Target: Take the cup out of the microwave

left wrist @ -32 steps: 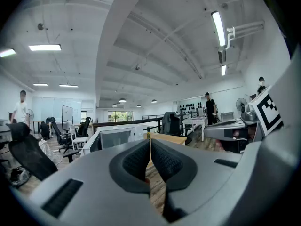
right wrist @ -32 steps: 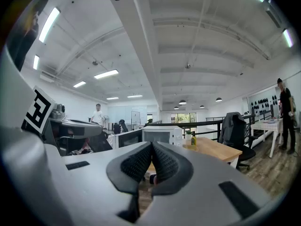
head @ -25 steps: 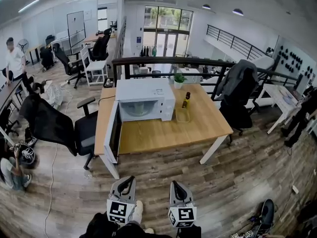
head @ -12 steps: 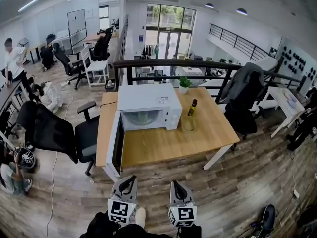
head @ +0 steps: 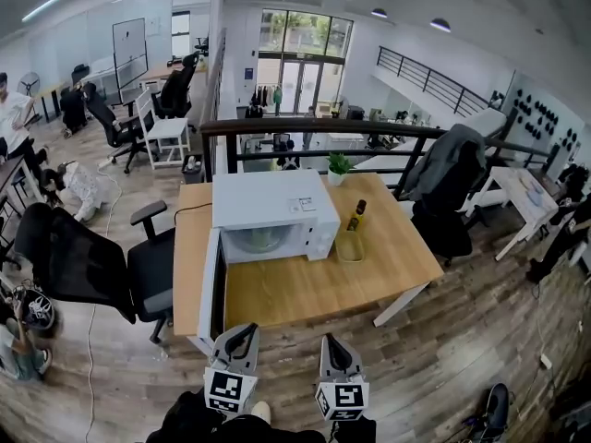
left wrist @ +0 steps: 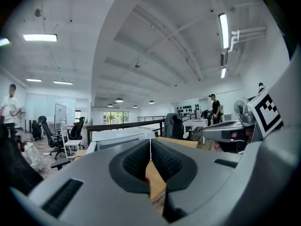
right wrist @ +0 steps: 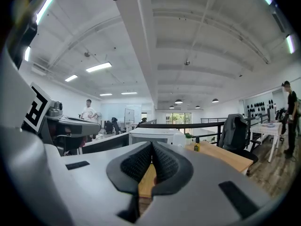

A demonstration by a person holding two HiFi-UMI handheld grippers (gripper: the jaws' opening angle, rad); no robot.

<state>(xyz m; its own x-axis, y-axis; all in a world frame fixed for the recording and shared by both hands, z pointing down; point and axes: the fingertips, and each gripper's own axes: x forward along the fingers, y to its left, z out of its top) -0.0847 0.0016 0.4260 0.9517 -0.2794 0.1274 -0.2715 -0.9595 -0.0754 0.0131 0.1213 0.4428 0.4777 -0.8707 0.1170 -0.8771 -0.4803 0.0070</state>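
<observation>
Cup (head: 261,241) shows as pale blur inside open white microwave (head: 268,197).

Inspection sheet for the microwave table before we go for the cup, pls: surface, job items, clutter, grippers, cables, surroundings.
Surface: wooden table, no spills seen.
Job's things: white microwave, door swung open at its left; pale shape in the cavity, probably the cup.
Clutter: bottle and clear container right of the microwave; potted plant behind them.
Grippers: left gripper and right gripper both shut, empty, short of the table.
Cables: black cable on the table's left rear.
Surroundings: office chair left, railing behind, jacket draped on a chair right.
</observation>
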